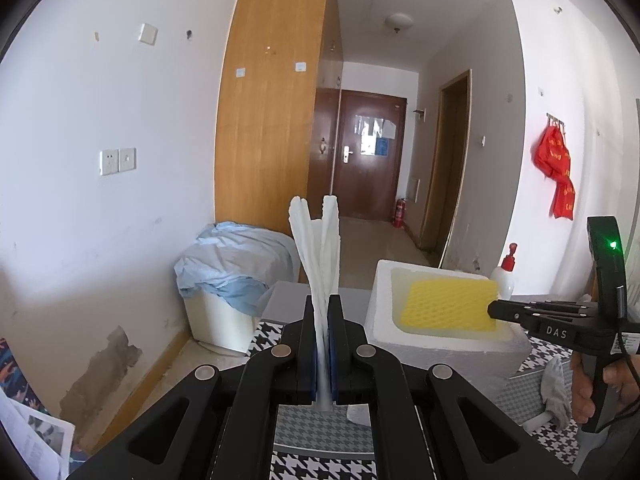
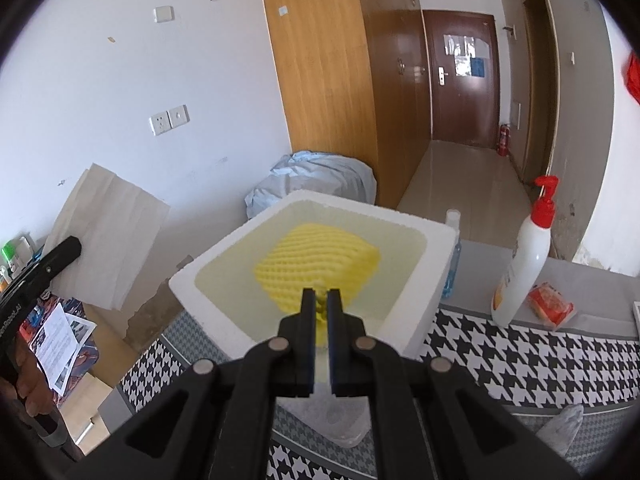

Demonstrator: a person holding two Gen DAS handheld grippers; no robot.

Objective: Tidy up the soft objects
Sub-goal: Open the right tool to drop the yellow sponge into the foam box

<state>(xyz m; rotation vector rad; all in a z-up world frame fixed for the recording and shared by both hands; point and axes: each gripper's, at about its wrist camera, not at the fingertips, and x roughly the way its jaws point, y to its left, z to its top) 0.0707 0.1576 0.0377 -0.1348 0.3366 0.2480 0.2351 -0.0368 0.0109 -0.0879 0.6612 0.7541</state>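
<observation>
My left gripper (image 1: 321,300) is shut on a white foam net sleeve (image 1: 316,240), which stands upright out of its fingertips. In the right wrist view the same white sleeve (image 2: 108,236) shows at the left, beside the left gripper (image 2: 72,246). A yellow foam net (image 2: 316,264) lies inside a white foam box (image 2: 416,320) on the table. My right gripper (image 2: 321,296) points down into the box with its jaws slightly apart, and the yellow net's near edge sits between the tips. From the left wrist view, the right gripper (image 1: 493,312) touches the yellow net (image 1: 448,304) at the edge nearest the gripper, over the box (image 1: 384,320).
A houndstooth cloth (image 2: 520,360) covers the table. A white pump bottle with a red top (image 2: 524,264) and an orange packet (image 2: 550,304) stand right of the box. A crumpled pale item (image 1: 556,392) lies near the hand. A blue-covered bin (image 1: 236,264) sits by the wall.
</observation>
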